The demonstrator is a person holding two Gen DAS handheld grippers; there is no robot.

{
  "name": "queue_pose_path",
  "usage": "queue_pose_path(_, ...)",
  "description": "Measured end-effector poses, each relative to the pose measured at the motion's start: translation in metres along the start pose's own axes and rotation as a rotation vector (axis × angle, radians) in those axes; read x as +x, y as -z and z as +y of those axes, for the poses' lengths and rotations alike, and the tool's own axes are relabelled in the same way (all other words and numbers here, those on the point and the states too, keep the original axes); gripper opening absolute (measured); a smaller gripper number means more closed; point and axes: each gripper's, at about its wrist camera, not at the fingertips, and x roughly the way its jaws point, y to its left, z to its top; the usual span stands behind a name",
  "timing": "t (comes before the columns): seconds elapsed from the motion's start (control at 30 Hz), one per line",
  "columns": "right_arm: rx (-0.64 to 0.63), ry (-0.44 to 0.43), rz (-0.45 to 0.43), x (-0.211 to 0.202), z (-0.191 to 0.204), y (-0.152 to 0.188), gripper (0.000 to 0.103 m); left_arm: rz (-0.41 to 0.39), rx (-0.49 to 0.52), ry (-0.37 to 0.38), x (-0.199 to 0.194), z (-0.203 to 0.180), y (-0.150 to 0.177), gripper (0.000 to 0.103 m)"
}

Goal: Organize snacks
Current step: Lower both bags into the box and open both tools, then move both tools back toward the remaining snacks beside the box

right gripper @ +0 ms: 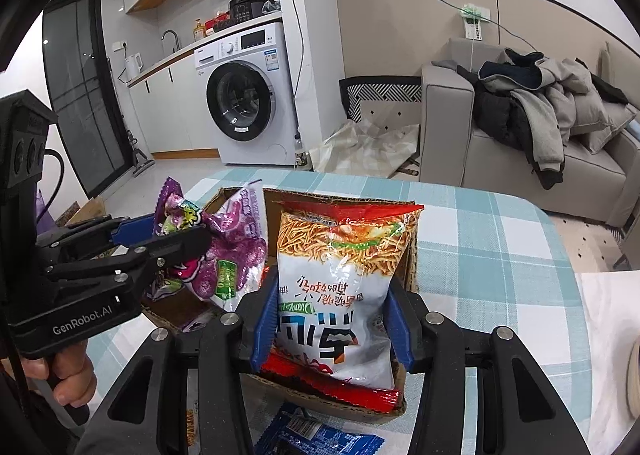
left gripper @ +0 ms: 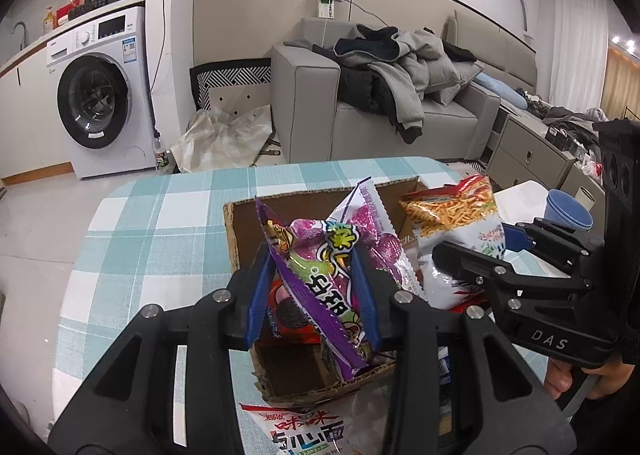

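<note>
An open cardboard box point(left gripper: 236, 227) point(right gripper: 412, 255) stands on the checked table. My left gripper point(left gripper: 312, 287) is shut on a purple snack bag point(left gripper: 320, 275), held upright over the box; this bag also shows in the right wrist view point(right gripper: 224, 247). My right gripper point(right gripper: 332, 315) is shut on a white and red noodle snack bag point(right gripper: 344, 287), upright over the box's right part; the bag also shows in the left wrist view point(left gripper: 452, 227). A red cookie pack point(left gripper: 288, 311) lies inside the box.
A white and red snack bag point(left gripper: 296, 431) lies on the table in front of the box. A blue packet point(right gripper: 320, 435) lies near the table's front edge. A blue cup point(left gripper: 568, 211) stands to the right. A sofa and washing machine stand beyond the table.
</note>
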Motion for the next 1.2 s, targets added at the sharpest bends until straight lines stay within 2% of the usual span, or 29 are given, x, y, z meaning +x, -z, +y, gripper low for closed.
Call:
queue_pose_path(0.07,-0.011,0.023,-0.011,-0.004,0.000,0.000,0.054,0.015,-0.006,0.012,0.004,-0.001,0.000,0.036)
queue_pose_path(0.13,-0.011,0.033,-0.026,-0.011,-0.001,0.000,0.066,0.018,0.008,0.000,0.006,-0.001,0.001,0.036)
queue_pose_path(0.23,-0.017,0.036,-0.055,-0.025,-0.002,0.001,0.072,0.018,0.002,0.002,0.006,0.000,0.002,0.036)
queue_pose_path(0.27,-0.015,0.041,-0.061,-0.029,-0.003,0.001,0.077,0.022,0.003,0.005,0.006,-0.001,0.003,0.036)
queue_pose_path(0.3,-0.008,0.042,-0.069,-0.034,-0.004,0.002,0.083,0.024,0.007,0.002,0.005,-0.001,0.003,0.040)
queue_pose_path(0.37,0.002,0.049,-0.077,-0.043,-0.005,0.004,0.087,0.019,0.011,0.000,0.000,-0.001,0.003,0.049)
queue_pose_path(0.43,0.005,0.083,-0.071,-0.050,-0.007,0.007,0.089,0.006,0.005,0.010,-0.008,0.001,0.003,0.064)
queue_pose_path(0.47,0.012,0.098,-0.068,-0.053,-0.009,0.010,0.092,0.001,-0.003,0.015,-0.012,0.002,0.004,0.077)
queue_pose_path(0.5,0.028,0.106,-0.067,-0.057,-0.011,0.012,0.098,-0.002,-0.006,0.018,-0.017,0.002,0.004,0.085)
queue_pose_path(0.57,0.056,0.104,-0.066,-0.064,-0.013,0.017,0.102,-0.013,0.001,0.027,-0.029,0.003,0.006,0.087)
queue_pose_path(0.63,0.077,0.101,-0.053,-0.069,-0.016,0.024,0.102,-0.023,0.015,0.022,-0.041,0.003,0.010,0.093)
queue_pose_path(0.67,0.084,0.102,-0.042,-0.071,-0.016,0.027,0.102,-0.031,0.013,0.015,-0.050,0.002,0.012,0.103)
queue_pose_path(0.9,0.101,0.092,-0.002,-0.082,-0.010,0.054,0.103,-0.034,-0.003,0.006,-0.089,0.008,0.037,0.102)
queue_pose_path(1.2,0.117,0.101,0.034,-0.082,-0.003,0.092,0.103,-0.006,-0.018,-0.023,-0.111,0.019,0.079,0.102)
